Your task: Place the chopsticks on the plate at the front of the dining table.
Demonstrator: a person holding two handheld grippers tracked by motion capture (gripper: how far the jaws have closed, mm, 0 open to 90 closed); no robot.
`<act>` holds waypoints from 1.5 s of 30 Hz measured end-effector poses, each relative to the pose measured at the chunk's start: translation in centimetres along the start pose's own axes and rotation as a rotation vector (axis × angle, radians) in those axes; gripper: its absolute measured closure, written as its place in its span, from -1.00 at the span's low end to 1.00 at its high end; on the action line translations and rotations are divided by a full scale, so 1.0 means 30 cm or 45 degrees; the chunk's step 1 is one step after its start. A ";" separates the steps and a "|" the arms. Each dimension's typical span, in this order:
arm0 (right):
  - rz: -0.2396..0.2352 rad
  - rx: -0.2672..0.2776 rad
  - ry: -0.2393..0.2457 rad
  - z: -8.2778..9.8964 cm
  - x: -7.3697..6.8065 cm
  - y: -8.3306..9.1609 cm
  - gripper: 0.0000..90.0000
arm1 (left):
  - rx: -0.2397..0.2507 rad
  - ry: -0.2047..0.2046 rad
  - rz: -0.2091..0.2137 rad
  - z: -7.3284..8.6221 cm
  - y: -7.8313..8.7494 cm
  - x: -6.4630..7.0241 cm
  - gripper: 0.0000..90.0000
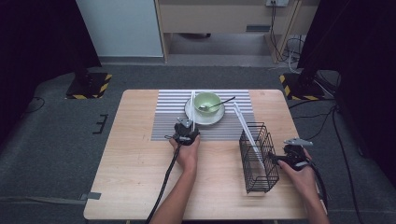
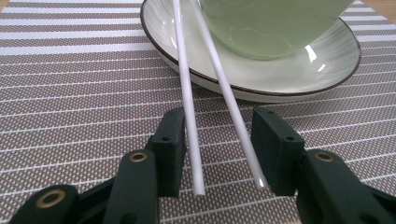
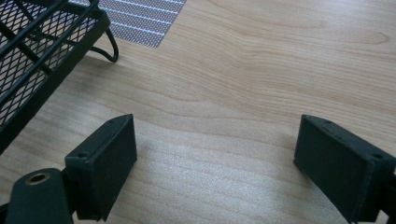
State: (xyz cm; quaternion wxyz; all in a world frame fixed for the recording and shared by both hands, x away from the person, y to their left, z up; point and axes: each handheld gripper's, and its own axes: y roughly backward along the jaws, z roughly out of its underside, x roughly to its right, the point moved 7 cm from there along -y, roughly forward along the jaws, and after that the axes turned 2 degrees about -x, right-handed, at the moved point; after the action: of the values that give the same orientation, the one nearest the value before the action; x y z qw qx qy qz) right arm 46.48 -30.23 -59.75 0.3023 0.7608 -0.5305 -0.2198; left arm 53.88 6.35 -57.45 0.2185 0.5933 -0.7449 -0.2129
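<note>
two thin white chopsticks (image 2: 212, 88) lean on the saucer (image 2: 299, 79); their near ends lie between the left gripper (image 2: 219, 149)'s jaws, seemingly not yet clamped. right of the saucer, the right gripper (image 3: 215, 163) gapes by the basket (image 3: 37, 51).

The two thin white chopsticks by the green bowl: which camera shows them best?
The left gripper view: the two thin white chopsticks lie large between its claw's pads, leaning on the pale saucer. The high view shows them tiny.

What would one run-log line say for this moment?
left gripper: open around two white chopsticks on saucer | right gripper: open, over table beside wire basket
</note>
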 end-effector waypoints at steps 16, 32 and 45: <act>0.000 0.000 0.000 0.000 0.000 0.000 -0.71 | 0.001 -0.021 0.015 -0.007 -0.002 0.012 0.43; 0.000 0.000 0.000 0.000 0.000 0.000 -0.71 | 0.006 -0.030 0.017 -0.007 -0.004 0.013 0.53; -0.001 0.000 0.000 0.000 -0.001 0.000 -0.71 | 0.015 -0.033 0.021 -0.009 -0.004 0.015 0.60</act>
State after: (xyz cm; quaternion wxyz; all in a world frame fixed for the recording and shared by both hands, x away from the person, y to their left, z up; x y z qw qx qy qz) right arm 46.46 -30.22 -59.75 0.3022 0.7609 -0.5303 -0.2200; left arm 54.04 5.87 -57.25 0.2072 0.5858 -0.7537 -0.2143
